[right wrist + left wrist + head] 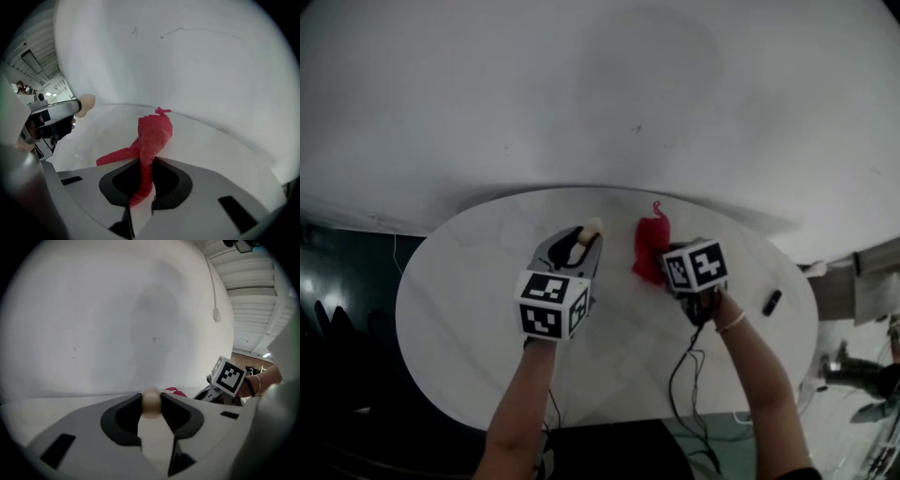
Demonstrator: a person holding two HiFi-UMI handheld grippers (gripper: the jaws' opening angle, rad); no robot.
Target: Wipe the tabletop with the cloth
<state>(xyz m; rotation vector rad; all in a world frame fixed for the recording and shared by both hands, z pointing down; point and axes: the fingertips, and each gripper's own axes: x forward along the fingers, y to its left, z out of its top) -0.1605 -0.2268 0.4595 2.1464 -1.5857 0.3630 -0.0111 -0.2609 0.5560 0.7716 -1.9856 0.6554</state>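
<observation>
Right claw (143, 161): closes nearly all the way on one twisted end of a red cloth (152, 133), pads pressing the bunched fabric. Leaves the rest of the cloth spilling out just ahead of the tips, with one flap trailing off to their left and the bulk seemingly resting on the white round surface (469, 309) below.

Left claw (151, 406): stands partly closed on a small cream ball (151, 397), pinched at the very tips, close beside the right claw and taking no part with the cloth.

As for the cloth: looks soft, light and limp. Folds and twists freely, offers no stiffness to push with, and probably slides easily over so smooth a top. Held by one end like this, likely drags as a thin rope rather than a flat pad. Better to take hold nearer the middle of the bunch, or to press the claw low enough to flatten the wad under the tips. Needs no great squeeze; risks only slipping free if pinched by a mere corner.
</observation>
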